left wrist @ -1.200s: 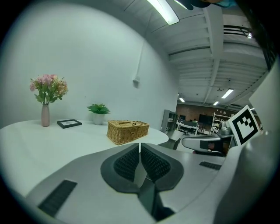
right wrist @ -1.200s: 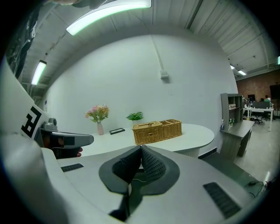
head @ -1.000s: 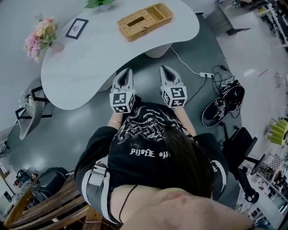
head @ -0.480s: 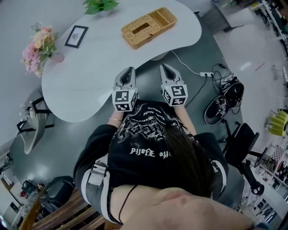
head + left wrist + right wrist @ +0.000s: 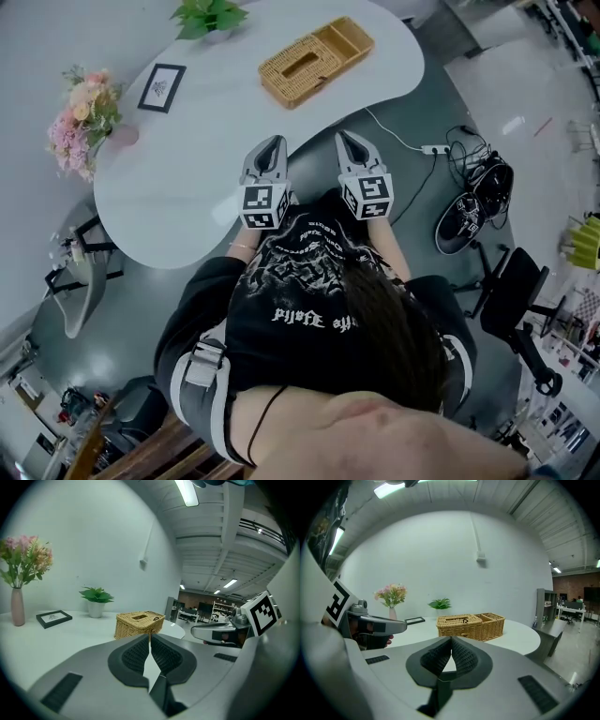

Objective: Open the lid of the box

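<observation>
The left gripper (image 5: 272,142) has its jaws together, empty. Well ahead on the table (image 5: 178,141), between both grippers, lies the box (image 5: 316,58), long axis crosswise. Its lid (image 5: 298,66) is leftward, and its open compartment (image 5: 343,32) is rightward, contents unseen. The right gripper (image 5: 344,139), likewise closed and empty, looks about equally near.

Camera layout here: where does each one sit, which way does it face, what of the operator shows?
Head view: on the person's head, looking steeply down at the table and wicker box; shows the person's torso, left tool and right tool.
Left gripper view: on the left tool, looking along its shut jaws across the table to the box; right tool at right.
Right gripper view: on the right tool, along its shut jaws toward the box; left tool at left.
Shared: both gripper views see box, plant, flowers.
</observation>
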`<state>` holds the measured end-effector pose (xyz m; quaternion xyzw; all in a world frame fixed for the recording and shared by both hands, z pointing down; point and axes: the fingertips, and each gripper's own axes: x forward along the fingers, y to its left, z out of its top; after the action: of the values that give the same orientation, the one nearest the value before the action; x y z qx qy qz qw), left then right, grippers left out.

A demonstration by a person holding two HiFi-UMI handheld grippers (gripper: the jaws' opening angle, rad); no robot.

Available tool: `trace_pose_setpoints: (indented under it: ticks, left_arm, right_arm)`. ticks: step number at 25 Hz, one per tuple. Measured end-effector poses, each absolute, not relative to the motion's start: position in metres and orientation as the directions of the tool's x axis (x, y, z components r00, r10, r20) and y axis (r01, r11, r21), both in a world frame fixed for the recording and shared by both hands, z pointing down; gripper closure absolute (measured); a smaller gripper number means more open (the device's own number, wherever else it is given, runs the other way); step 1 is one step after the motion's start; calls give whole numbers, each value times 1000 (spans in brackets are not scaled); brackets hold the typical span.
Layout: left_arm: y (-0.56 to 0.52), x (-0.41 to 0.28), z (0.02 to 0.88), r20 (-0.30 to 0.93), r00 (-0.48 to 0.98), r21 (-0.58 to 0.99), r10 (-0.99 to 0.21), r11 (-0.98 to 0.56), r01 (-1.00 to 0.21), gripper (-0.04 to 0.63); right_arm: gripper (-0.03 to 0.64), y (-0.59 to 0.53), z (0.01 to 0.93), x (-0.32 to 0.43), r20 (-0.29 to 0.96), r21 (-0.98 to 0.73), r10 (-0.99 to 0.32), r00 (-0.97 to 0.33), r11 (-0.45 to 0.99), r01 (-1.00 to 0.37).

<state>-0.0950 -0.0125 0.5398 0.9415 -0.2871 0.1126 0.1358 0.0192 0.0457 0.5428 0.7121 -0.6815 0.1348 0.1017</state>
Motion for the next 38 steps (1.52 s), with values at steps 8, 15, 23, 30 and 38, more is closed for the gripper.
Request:
trace_pose_setpoints:
  ticks: [8, 15, 23, 30, 38]
  left_arm:
    - [-20, -86, 545, 310, 790, 189, -529, -780, -597, 564]
    - [-46, -71, 547, 319, 732, 184, -602, -718, -671, 565]
    - [-81, -49, 546, 324, 649, 194, -688, -624, -757, 565]
    - [-108, -38, 546, 341, 586, 175, -736, -562, -808, 565]
    - [-131, -35, 553, 384, 480, 148, -789, -461, -875, 564]
  right_arm:
    - [591, 32, 538, 34, 311, -65, -950, -2, -19, -998]
    - [591, -4, 535, 62, 305, -48, -947, -97, 86, -995]
    - [590, -48, 541, 79, 375, -30, -877, -300, 312, -950]
    - [584, -68, 541, 82, 403, -18, -796, -451, 486, -874]
    - [517, -81, 542, 77, 529, 28, -551, -645, 771, -636]
